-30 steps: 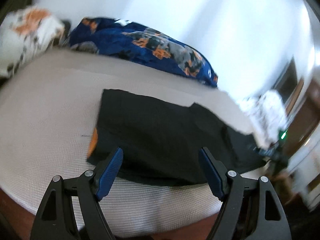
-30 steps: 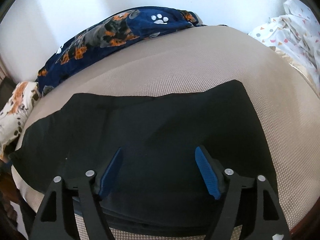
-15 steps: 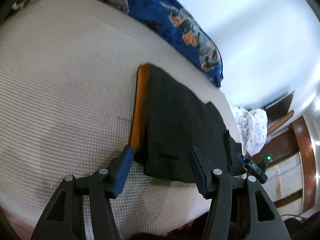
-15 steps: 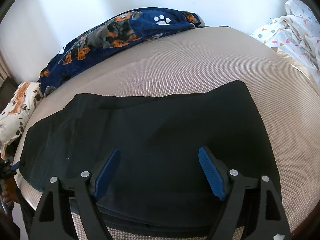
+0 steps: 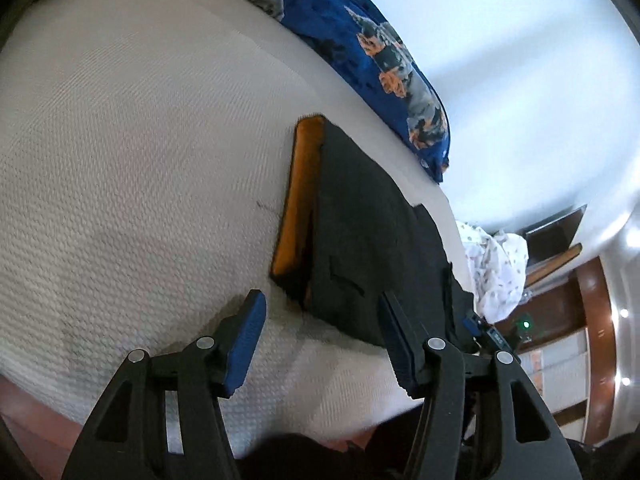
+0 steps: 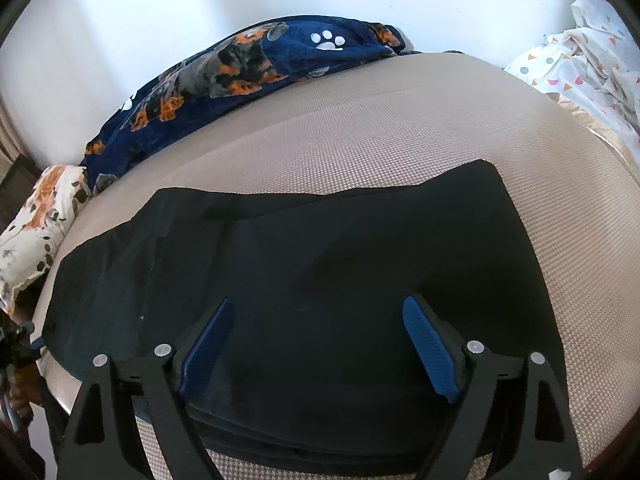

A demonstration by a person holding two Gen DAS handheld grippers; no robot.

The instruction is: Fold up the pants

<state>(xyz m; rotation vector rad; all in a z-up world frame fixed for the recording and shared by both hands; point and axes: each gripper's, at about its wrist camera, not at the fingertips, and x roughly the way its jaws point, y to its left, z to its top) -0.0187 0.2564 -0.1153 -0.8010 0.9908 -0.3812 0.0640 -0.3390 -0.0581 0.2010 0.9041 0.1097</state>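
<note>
- My left gripper [image 5: 320, 320] is spread wide with nothing between its blue pads [image 5: 244, 340], poised over the near corner of the pants [image 5: 360, 216].
- My right gripper [image 6: 316, 328] is equally wide apart and empty, held above the middle of the pants [image 6: 304, 264].
- The black pants lie flat along the near edge of the bed [image 6: 400, 128], folded lengthwise with layered edges stacked under my right gripper.
- At the end near my left gripper an orange lining [image 5: 300, 196] shows.
- Further off, a dark blue dog-print blanket [image 6: 240, 68] lies along the wall.
- A white patterned sheet [image 6: 592, 52] is bunched at the bed's far right corner.
</note>
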